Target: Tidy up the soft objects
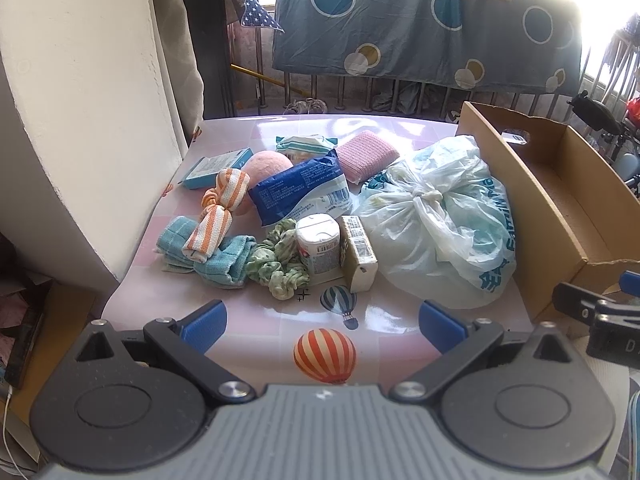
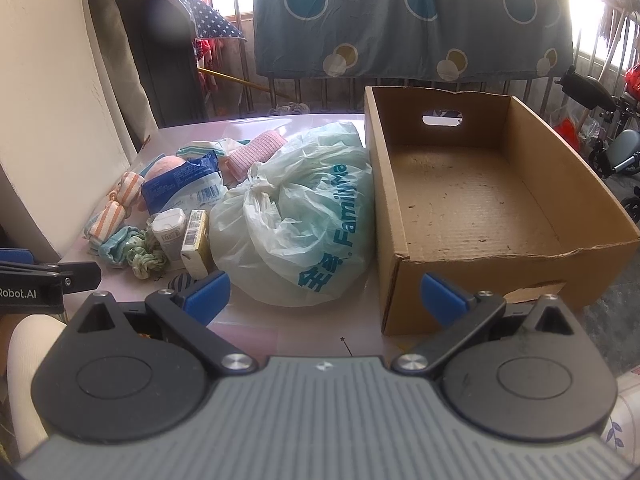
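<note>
Item 1: left gripper (image 1: 323, 326), jaws set wide apart and holding nothing, held low over the near edge of the pink table (image 1: 248, 320).

Item 2: right gripper (image 2: 325, 298), jaws likewise spread and empty, positioned before the gap between bag and box.

Item 3: knotted plastic bag (image 2: 296, 216), white with teal lettering, laid on the table just beside the left wall of the cardboard box (image 2: 472, 196).

Item 4: cardboard box, open-topped, no contents seen inside.

Item 5: a pile left of the bag, recorded as follows: blue-and-white packet (image 1: 300, 192); orange-striped cloth (image 1: 218, 216), laid over a teal cloth (image 1: 216, 258); green scrunchie (image 1: 280, 262), touching a white canister (image 1: 318, 246); small upright carton (image 1: 358, 254); pink ball (image 1: 266, 166); pink knitted pad (image 1: 366, 154); teal flat box (image 1: 218, 166).
</note>
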Motion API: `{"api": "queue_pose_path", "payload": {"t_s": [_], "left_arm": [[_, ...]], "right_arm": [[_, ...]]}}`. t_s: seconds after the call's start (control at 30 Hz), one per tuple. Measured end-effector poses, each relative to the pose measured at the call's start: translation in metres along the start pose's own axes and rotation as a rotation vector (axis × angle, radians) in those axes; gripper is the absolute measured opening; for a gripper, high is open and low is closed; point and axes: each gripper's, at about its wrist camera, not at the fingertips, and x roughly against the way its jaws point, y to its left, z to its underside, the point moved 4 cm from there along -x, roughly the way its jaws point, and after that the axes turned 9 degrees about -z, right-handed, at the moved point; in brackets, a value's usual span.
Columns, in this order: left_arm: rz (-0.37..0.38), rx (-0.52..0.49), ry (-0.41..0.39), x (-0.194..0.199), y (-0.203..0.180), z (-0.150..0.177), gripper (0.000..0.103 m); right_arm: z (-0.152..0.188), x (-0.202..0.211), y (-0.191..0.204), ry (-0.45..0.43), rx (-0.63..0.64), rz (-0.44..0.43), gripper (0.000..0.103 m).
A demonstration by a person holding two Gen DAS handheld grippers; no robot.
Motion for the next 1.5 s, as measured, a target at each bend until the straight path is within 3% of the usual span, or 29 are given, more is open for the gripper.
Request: {"api": "queue_pose_path", "payload": {"t_s": [1.5], "left_arm": [[0.002,0.002,0.01,-0.001,0.0023,0.0015,0.103]], "right_arm": [[0.0053,-0.008,-0.0024,0.03,-0.022,-0.004,0.102]]}}
